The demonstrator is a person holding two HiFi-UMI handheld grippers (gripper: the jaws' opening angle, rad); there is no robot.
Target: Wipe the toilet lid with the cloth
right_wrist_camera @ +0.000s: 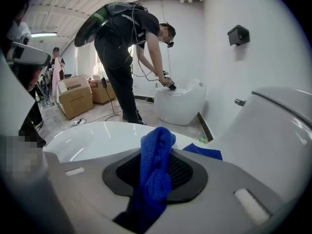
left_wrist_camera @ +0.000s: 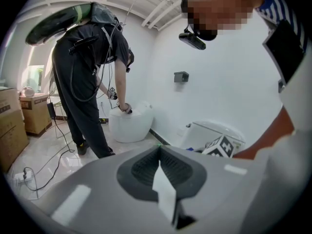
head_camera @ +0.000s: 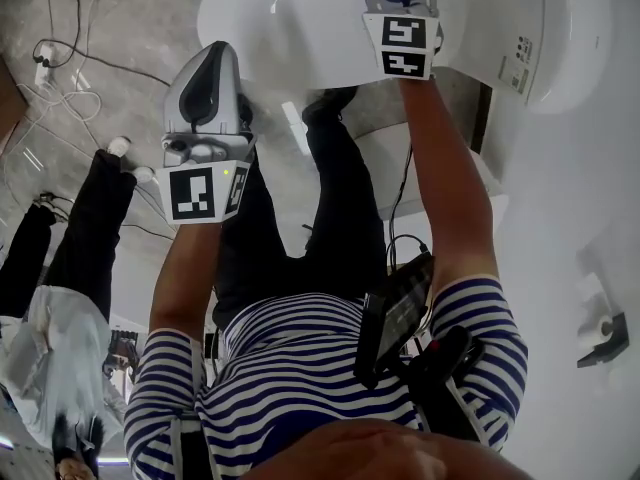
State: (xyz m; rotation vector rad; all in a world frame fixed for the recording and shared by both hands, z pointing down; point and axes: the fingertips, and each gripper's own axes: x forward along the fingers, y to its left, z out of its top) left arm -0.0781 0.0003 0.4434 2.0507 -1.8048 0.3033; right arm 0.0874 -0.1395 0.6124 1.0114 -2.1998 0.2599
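Overhead first: the right gripper (head_camera: 402,6) reaches over the white toilet lid (head_camera: 290,18), its tip cut off by the frame. The left gripper (head_camera: 218,63) hangs by the lid's near edge. Left gripper view: jaws pressed together with nothing between them; another person (left_wrist_camera: 92,72) bends over a second toilet (left_wrist_camera: 130,123). Right gripper view: jaws clenched on the blue cloth (right_wrist_camera: 155,169), which is bunched up, a loose end trailing beyond onto the lid. The cloth looks soft, light and floppy. It is probably best pinched at a thick fold so it won't slip on the glossy lid.
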